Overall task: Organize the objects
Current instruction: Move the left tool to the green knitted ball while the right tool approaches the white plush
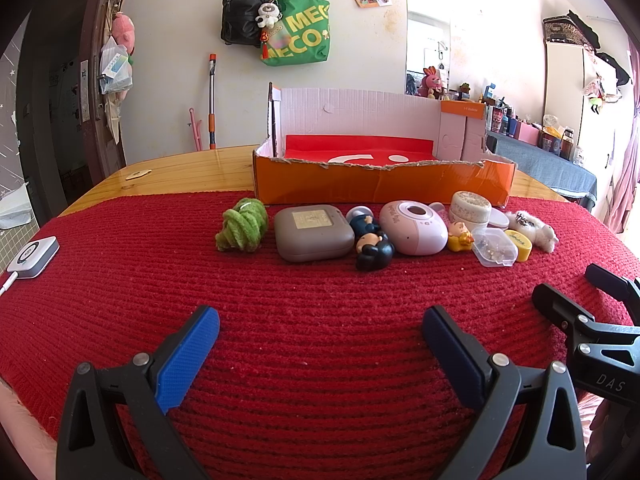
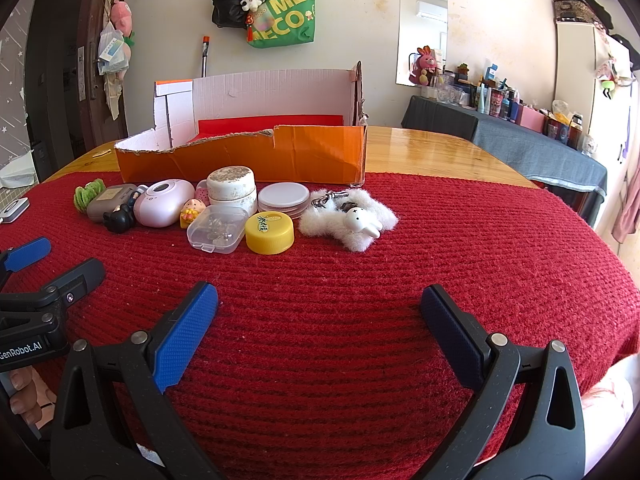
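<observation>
A row of small objects lies on the red knitted cloth (image 1: 304,300) before an open orange cardboard box (image 1: 380,184): a green yarn knot (image 1: 242,226), a grey case (image 1: 314,232), a dark figurine (image 1: 372,246), a pink case (image 1: 414,226), a clear plastic box (image 2: 218,229), a yellow cap (image 2: 270,233), a white jar (image 2: 232,190) and a fluffy white bunny keychain (image 2: 352,220). My left gripper (image 1: 320,320) is open and empty, well short of the row. My right gripper (image 2: 318,300) is open and empty, near the cloth's front.
A white device (image 1: 34,257) with a cable lies at the cloth's left edge. The wooden table (image 2: 440,148) extends behind and right of the box. Bags hang on the wall behind. A cluttered side table (image 2: 520,128) stands at the right.
</observation>
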